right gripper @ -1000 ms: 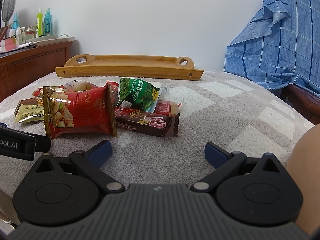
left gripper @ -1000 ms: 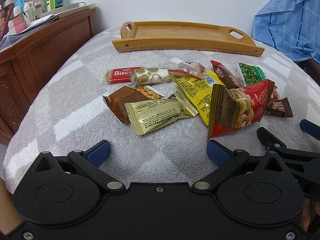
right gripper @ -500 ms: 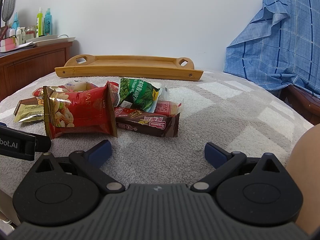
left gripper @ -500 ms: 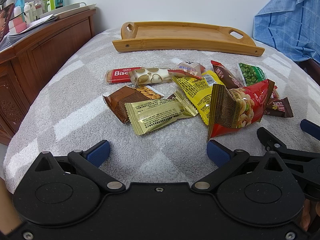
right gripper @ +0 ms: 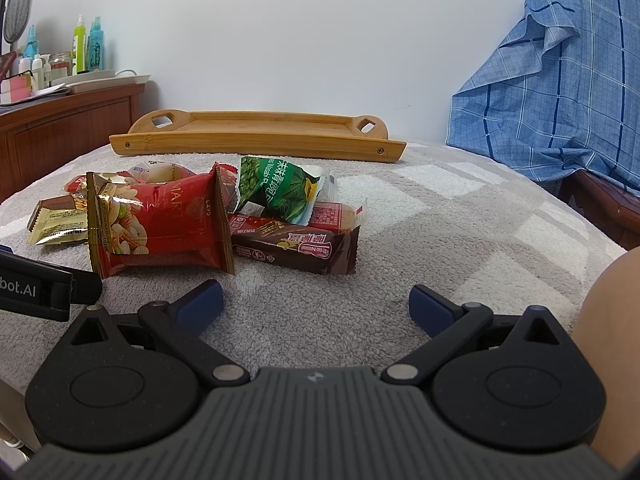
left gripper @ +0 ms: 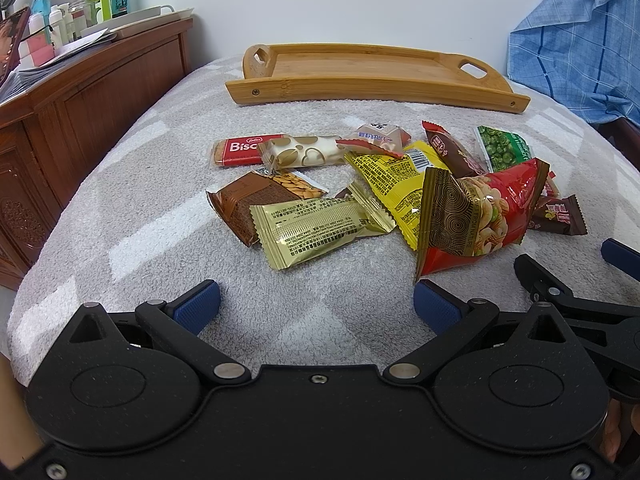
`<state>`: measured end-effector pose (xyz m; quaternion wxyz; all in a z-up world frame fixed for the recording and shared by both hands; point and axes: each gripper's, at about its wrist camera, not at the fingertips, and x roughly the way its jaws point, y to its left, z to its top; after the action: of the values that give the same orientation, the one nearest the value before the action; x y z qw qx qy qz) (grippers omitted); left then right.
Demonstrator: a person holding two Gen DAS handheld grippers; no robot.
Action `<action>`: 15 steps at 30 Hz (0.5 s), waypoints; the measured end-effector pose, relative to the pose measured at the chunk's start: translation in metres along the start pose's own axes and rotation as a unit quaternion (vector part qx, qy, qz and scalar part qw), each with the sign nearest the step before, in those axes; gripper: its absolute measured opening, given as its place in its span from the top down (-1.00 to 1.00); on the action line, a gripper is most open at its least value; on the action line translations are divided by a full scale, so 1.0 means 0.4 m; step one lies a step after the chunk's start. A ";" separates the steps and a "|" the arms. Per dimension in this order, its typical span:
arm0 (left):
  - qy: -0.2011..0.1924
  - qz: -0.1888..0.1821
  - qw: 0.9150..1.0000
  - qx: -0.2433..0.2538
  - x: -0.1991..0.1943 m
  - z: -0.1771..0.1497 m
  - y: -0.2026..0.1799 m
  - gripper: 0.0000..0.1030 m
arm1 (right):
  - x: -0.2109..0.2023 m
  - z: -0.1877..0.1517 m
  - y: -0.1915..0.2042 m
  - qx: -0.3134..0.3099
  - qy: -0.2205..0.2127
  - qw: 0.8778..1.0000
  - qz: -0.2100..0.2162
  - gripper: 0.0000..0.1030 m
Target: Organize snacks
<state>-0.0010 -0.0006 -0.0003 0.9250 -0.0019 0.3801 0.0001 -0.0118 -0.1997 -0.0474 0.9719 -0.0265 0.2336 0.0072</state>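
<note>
Several snack packets lie in a loose pile on a grey towel-covered surface [left gripper: 120,216]. Among them are a red nut bag [left gripper: 480,216] [right gripper: 160,224], a gold packet [left gripper: 316,228], a yellow packet [left gripper: 392,188], a green pea packet [left gripper: 502,150] [right gripper: 276,188], a red biscuit bar [left gripper: 244,148] and a brown wafer bar [right gripper: 296,248]. An empty wooden tray [left gripper: 372,80] [right gripper: 256,136] stands behind the pile. My left gripper [left gripper: 316,304] is open and empty, just short of the gold packet. My right gripper [right gripper: 312,304] is open and empty, in front of the brown bar.
A wooden cabinet [left gripper: 80,100] with bottles and papers stands at the left. A blue plaid cloth [right gripper: 560,92] hangs at the right. The right gripper's fingers [left gripper: 560,280] show at the right edge of the left wrist view.
</note>
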 end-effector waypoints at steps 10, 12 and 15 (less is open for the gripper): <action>0.000 0.001 1.000 0.000 0.000 0.000 0.000 -1.00 | 0.001 -0.002 0.006 -0.001 -0.001 1.000 0.000 -1.00; -0.001 0.004 1.000 -0.001 0.000 0.001 0.000 -1.00 | 0.002 -0.002 -0.001 0.003 -0.001 1.000 0.001 -1.00; -0.006 0.003 1.000 -0.003 -0.012 0.000 0.007 -1.00 | 0.003 -0.002 -0.003 0.006 -0.003 1.000 0.001 -1.00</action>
<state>-0.0045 0.0022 0.0030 0.9272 -0.0033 0.3746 0.0037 -0.0111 -0.2011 -0.0488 0.9727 -0.0208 0.2311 0.0073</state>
